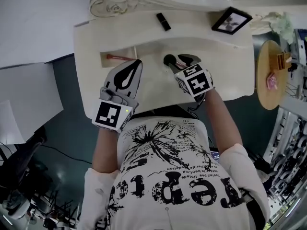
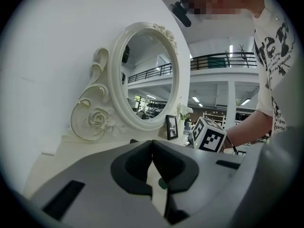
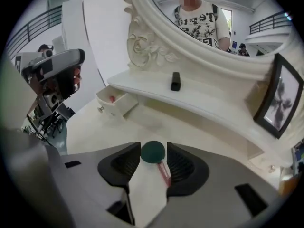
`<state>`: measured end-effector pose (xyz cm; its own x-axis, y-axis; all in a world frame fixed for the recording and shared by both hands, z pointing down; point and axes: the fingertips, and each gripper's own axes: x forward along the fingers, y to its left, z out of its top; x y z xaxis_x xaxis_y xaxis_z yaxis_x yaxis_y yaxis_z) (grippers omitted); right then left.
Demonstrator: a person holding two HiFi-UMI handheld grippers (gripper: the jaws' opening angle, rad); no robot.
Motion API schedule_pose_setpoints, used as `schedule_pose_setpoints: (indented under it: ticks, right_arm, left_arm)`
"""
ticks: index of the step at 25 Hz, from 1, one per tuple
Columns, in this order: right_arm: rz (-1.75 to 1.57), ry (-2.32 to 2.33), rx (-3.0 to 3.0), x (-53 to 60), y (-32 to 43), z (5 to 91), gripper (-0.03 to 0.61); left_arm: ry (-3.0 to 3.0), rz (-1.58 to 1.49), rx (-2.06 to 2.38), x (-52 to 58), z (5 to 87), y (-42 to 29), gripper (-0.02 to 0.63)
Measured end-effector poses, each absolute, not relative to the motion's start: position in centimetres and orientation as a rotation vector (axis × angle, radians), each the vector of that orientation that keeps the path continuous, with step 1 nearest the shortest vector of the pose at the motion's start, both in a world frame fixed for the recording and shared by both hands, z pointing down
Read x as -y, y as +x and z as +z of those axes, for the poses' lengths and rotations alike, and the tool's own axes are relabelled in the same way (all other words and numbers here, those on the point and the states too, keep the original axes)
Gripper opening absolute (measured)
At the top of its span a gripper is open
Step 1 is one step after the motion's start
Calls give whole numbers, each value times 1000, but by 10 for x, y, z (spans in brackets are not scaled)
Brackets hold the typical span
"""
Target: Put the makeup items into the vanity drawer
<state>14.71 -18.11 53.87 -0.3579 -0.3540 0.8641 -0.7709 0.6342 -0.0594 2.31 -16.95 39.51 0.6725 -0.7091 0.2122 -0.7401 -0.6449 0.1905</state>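
1. Left tongs (image 1: 135,66), pressed together and empty, hover at the worktop's (image 1: 225,73) front edge.
2. At their 2 o'clock, right tongs (image 3: 153,148) pinch the dark round head of a pink-handled makeup brush (image 1: 169,60) over the worktop.
3. At 11 o'clock of the left tongs, the drawer (image 1: 103,59) stands open with a red item (image 1: 115,57) inside.
4. Farther back, a black tube (image 1: 163,21) lies on the shelf, with a picture frame (image 1: 231,20) at its 3 o'clock.
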Motion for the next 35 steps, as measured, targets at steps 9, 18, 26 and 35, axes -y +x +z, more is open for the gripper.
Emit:
schedule_pose_setpoints:
  ticks: [9,18,26,35]
  right_arm:
    - [702,814,1974,193,164,578,187]
    - [743,745,1976,192,157,597,121]
    - [715,749,2021,192,150,579,57]
    - [556,783,2160,215,120,509,52]
  left_arm:
    - [2547,217,1191,180,421,62,14]
    - [2510,235,1239,185,432,67,14]
    - [2518,245,1251,181,424,60,14]
    - [2602,205,1285,182,389,35,14]
